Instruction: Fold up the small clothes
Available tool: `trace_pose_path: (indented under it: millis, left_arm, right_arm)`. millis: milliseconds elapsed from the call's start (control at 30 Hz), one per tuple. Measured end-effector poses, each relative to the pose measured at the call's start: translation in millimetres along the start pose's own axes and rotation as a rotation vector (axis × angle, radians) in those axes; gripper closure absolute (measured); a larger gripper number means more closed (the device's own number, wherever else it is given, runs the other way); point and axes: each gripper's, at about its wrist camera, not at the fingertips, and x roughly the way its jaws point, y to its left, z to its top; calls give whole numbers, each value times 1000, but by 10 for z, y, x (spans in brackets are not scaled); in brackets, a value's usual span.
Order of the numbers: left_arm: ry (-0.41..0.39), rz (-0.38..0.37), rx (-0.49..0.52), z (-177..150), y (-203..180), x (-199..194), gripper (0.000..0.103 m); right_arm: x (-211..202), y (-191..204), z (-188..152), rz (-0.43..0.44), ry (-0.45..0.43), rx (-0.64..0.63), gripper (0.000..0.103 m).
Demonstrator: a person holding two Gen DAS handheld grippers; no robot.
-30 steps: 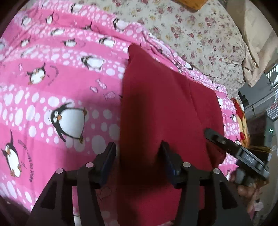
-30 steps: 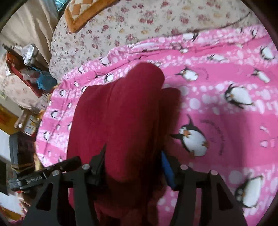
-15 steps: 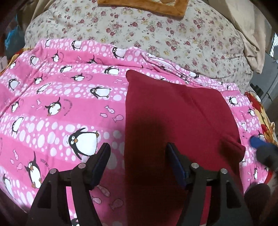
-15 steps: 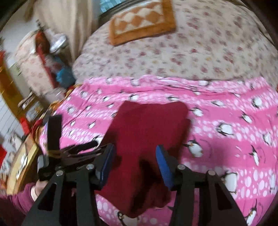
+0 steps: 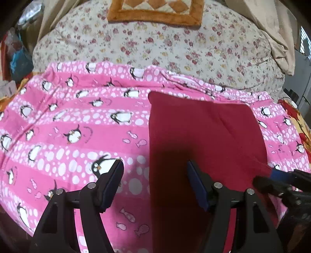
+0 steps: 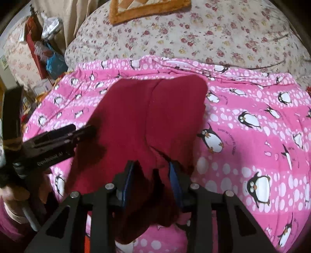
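A dark red garment (image 5: pixel 204 140) lies flat on the pink penguin blanket (image 5: pixel 77 136); it also shows in the right wrist view (image 6: pixel 147 116). My left gripper (image 5: pixel 155 184) is open and empty, hovering over the garment's left edge. My right gripper (image 6: pixel 152 181) has its jaws closed on a raised fold of the garment's near edge; it shows at the lower right of the left wrist view (image 5: pixel 279 179). The left gripper shows at the left of the right wrist view (image 6: pixel 58 142).
A floral quilt (image 5: pixel 175 44) with an orange-bordered cushion (image 5: pixel 155 11) lies behind the blanket. Cluttered shelves and bags (image 6: pixel 42 44) stand at the far left. A yellow-red cloth (image 5: pixel 299 120) is at the blanket's right edge.
Both grippers pulled back and up from the garment, which now lies flatter. The right gripper, open half a second ago, has closed on the garment's near edge.
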Motion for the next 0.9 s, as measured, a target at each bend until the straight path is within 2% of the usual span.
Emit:
trace_pose_path:
  millis: [133, 267, 567, 900]
  left_arm:
    - [-42, 22, -9, 21, 20, -136, 55]
    - [-64, 54, -6, 20, 24, -221, 55]
    - [-105, 141, 35, -6, -4, -312, 55]
    - [-118, 132, 37, 2, 4, -335, 55]
  right_arm:
    - [-153, 16, 42, -7, -35, 56, 45]
    - [-199, 70, 32, -20, -47, 74, 38]
    - [-267, 138, 16, -98, -88, 83, 27]
    - [-250, 104, 11, -100, -85, 106, 25]
